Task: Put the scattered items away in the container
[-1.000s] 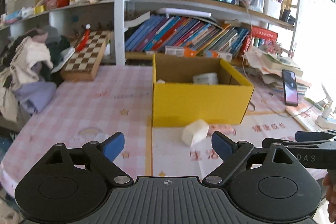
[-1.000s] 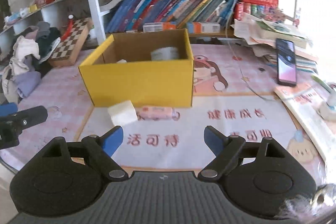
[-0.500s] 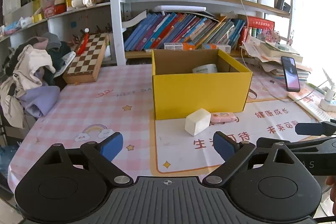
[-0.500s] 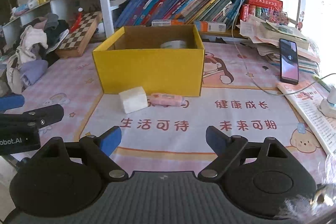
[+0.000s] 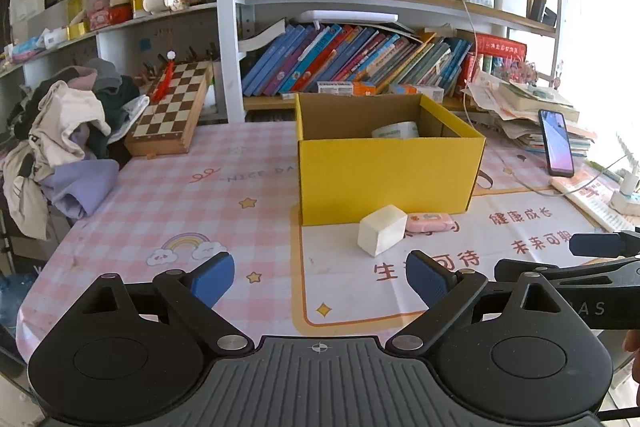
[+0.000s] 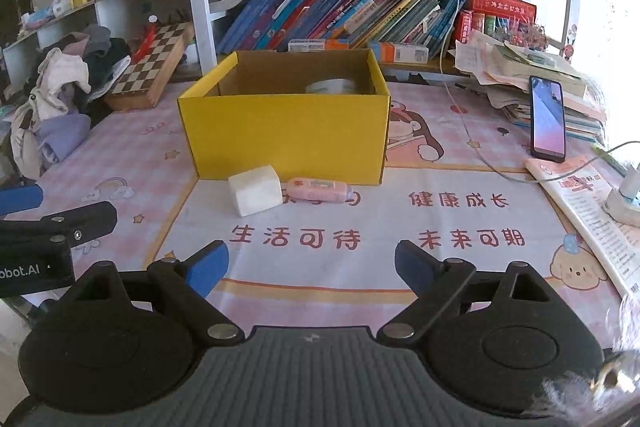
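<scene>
The right claw (image 6: 311, 263) is opening wide, holding nothing; the left claw (image 5: 320, 277) is gaping empty. Ahead, the white block (image 6: 256, 190) is looking light and squashy: pinch its flat sides.

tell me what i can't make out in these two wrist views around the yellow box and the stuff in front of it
- Yellow box contents: both views show only the top of a white round item; the front wall hides the rest and the floor.
- Pink packet: left wrist view, its left end sits behind the white block; print too small to read.
- Right gripper, jaws opening, nothing between them; in the left wrist view the right edge cuts it off.
</scene>
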